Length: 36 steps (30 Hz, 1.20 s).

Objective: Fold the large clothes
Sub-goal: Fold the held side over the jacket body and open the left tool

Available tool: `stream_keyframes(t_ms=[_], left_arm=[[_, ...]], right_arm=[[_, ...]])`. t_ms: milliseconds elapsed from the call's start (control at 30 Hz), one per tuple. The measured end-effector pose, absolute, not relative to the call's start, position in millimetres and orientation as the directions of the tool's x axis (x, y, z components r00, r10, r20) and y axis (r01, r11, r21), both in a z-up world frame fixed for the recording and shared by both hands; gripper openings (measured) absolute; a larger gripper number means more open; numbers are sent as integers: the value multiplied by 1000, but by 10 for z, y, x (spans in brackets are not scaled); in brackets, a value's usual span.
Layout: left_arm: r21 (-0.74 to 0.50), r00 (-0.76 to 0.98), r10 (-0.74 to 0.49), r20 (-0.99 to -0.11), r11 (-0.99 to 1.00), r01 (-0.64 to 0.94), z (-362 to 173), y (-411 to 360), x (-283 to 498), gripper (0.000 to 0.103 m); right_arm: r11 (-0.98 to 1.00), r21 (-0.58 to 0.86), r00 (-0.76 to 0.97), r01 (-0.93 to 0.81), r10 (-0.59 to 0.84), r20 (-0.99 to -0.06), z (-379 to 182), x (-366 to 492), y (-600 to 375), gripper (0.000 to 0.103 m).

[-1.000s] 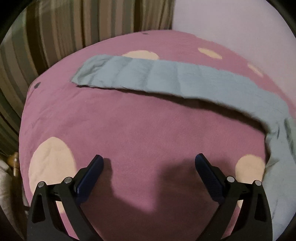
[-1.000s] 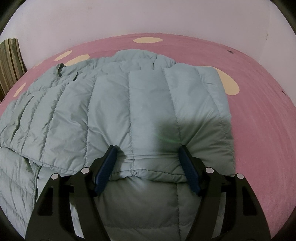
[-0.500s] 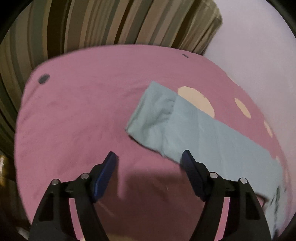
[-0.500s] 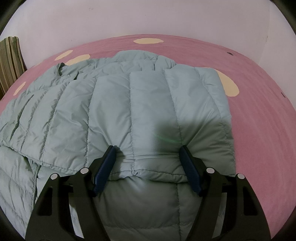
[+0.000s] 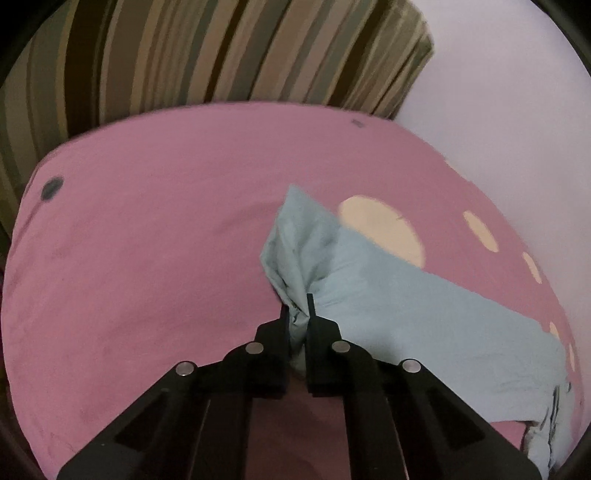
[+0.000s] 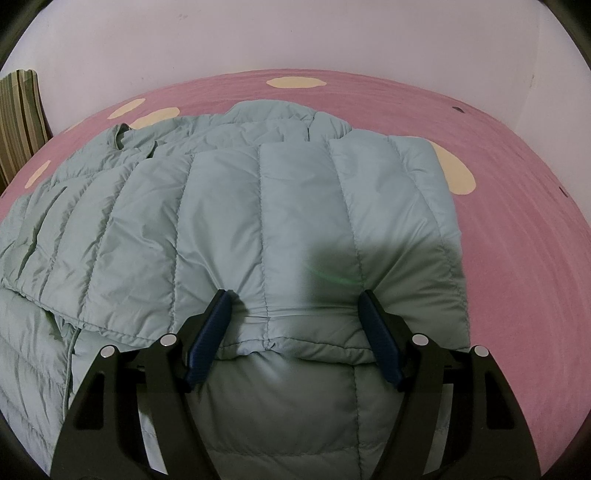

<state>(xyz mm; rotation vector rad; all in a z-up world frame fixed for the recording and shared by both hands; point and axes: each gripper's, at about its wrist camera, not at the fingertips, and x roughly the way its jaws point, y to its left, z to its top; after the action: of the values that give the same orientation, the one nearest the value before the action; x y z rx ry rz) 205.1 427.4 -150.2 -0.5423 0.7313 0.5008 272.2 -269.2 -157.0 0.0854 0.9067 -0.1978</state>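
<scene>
Spread across a pink bed (image 6: 517,221) with pale spots: a pale green quilted jacket (image 6: 258,206), body already doubled over on itself, one sleeve (image 5: 424,306) stretched flat to the side. Left tool (image 5: 297,314) clenched on the cuff end of that sleeve, fabric bunched and puckered between the black fingers (image 5: 283,321) (a grip at the very tip, likely so the whole length can be carried over in one sweep). Cuff lifted slightly off the sheet, rest of the sleeve lying flat toward the jacket body. Right tool (image 6: 295,332) released, blue pads (image 6: 210,332) wide apart and pressed down on either side of a folded edge near the hem, nothing pinched between them; probably there as a weight, pinning the padded layers so they do not spring open or slide while the sleeve is pulled. Puffy filling likely to resist a flat crease, hence the anchor. Striped curtain (image 5: 221,48) and a plain wall (image 6: 295,33) behind the bed, well apart from the work.
</scene>
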Motion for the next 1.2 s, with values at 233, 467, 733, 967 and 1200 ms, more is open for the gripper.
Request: stream_keyframes(t_ms=[233,467,733,967,1200], left_arm=[[-234,735,203,-647,864,-445,-929,3405,2258,4],[-166,800,57,-598,967,-193,-576,1909,2518,4],[-99,775,-120,-620,992,75,-699,292,2669,4],[-62,704,-172,-689,982,180,-1092,-515,2758,4],[-50,655,-193,-730,972,230,-1260,-909,2653,20]], right_arm=[[978,-9,600,206,-134,-789,-1569,2719,-2693,71],[979,6,604,202,-119,-788,-1564,2720,-2710,71],[978,19,606,208,-113,-787,-1562,2720,-2704,72],[978,31,609,207,-104,-786,-1564,2715,-2708,74],[978,42,611,206,-95,-786,-1567,2713,-2709,75]])
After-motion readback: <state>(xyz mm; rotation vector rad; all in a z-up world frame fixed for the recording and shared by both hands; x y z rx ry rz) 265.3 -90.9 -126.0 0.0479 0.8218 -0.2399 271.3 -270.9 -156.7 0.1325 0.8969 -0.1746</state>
